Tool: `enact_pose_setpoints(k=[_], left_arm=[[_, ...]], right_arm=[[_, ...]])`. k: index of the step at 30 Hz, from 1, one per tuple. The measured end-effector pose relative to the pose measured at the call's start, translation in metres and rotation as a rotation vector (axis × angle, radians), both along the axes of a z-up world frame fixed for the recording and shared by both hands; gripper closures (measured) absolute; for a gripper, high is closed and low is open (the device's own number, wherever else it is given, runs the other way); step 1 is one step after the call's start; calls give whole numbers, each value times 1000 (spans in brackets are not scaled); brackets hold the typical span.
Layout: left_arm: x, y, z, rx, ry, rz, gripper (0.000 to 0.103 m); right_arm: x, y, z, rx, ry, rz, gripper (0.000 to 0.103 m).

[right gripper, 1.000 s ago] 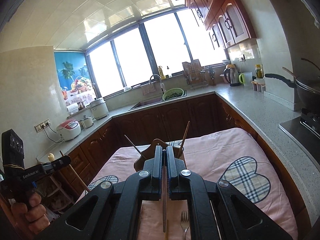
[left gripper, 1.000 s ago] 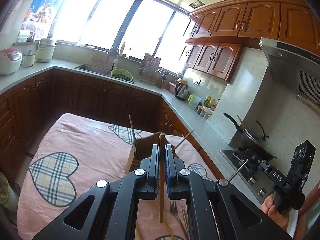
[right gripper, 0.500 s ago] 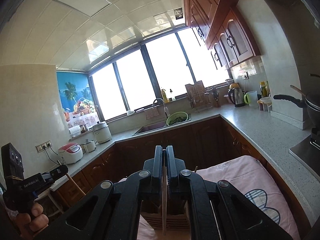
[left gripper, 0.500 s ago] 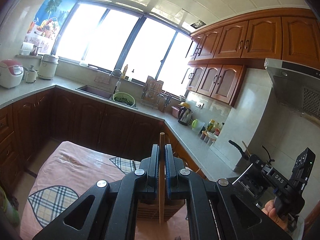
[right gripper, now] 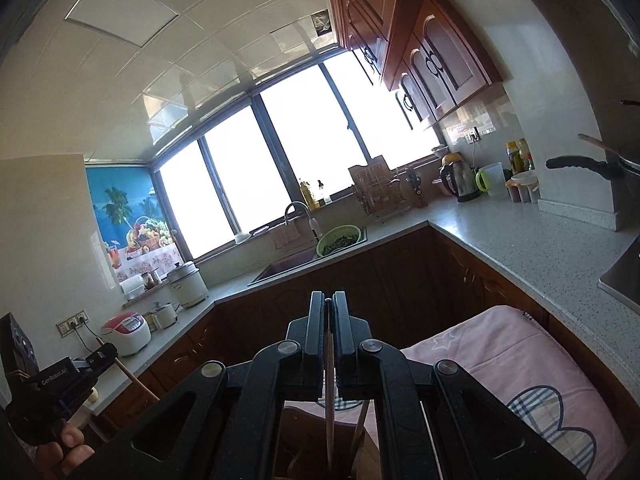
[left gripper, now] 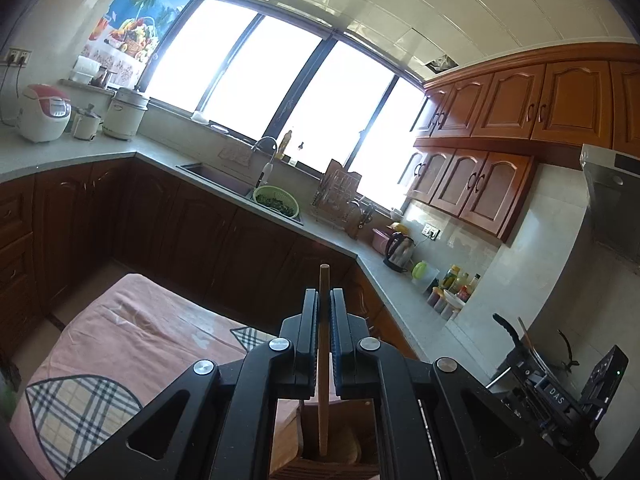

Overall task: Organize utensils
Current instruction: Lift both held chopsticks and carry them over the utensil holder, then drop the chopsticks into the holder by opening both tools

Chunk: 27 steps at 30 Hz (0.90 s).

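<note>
My left gripper [left gripper: 324, 294] is shut on a wooden chopstick [left gripper: 323, 396] that stands upright. Its lower end dips into the wooden utensil holder [left gripper: 344, 436] right below the jaws. My right gripper [right gripper: 329, 298] is shut on a thinner chopstick [right gripper: 329, 408] that also reaches down into the holder [right gripper: 296, 444], where another stick [right gripper: 360, 424] leans. In the right wrist view the left gripper [right gripper: 106, 350] shows at the far left in a hand. The right gripper [left gripper: 512, 368] appears at the lower right of the left wrist view.
The holder stands on a table under a pink cloth with plaid hearts [left gripper: 132, 328]. Dark cabinets and a grey counter [right gripper: 520, 240] wrap around it, with a sink and green bowl [left gripper: 276, 202], a kettle [left gripper: 398, 250] and a pan [right gripper: 600, 164] at the stove.
Both grippers have moved forward over the holder, which has slid from ahead of the jaws to beneath them. The forks on the cloth have dropped out of view.
</note>
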<state>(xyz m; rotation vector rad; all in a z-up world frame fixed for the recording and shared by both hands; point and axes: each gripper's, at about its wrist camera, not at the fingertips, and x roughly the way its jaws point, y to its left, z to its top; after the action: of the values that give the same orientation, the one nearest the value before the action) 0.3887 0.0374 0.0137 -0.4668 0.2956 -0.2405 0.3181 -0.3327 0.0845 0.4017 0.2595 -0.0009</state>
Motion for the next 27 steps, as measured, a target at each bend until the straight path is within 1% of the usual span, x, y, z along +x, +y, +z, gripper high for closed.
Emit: enact_pose_setpoints(k=[8,12,15,17,20,22,27], left_arm=[[43,-26,-45,-18,76,1,99],[61,-30,-53,-11,107,-13,99],[73,-38,-55,10,119,-26,99],[77,-40,-50,31,121,-34,99],[75,-41,-44,79,103,-30,99],[75,-42,-40,90,102,-39,99],[72,-35,-39,97,113,-48,99]], right_arm=[[13,-3,-45,39,40,-11,99],[19,-2,-62,51,70,-8,99],[22,-1,-70,57,86,-5,99],[24,1,-74,58,101,2,99],[28,6,-78,45,127,20,99],[28,7,-78,27,128,22,99],[32,4,-76,26,148,28,99]])
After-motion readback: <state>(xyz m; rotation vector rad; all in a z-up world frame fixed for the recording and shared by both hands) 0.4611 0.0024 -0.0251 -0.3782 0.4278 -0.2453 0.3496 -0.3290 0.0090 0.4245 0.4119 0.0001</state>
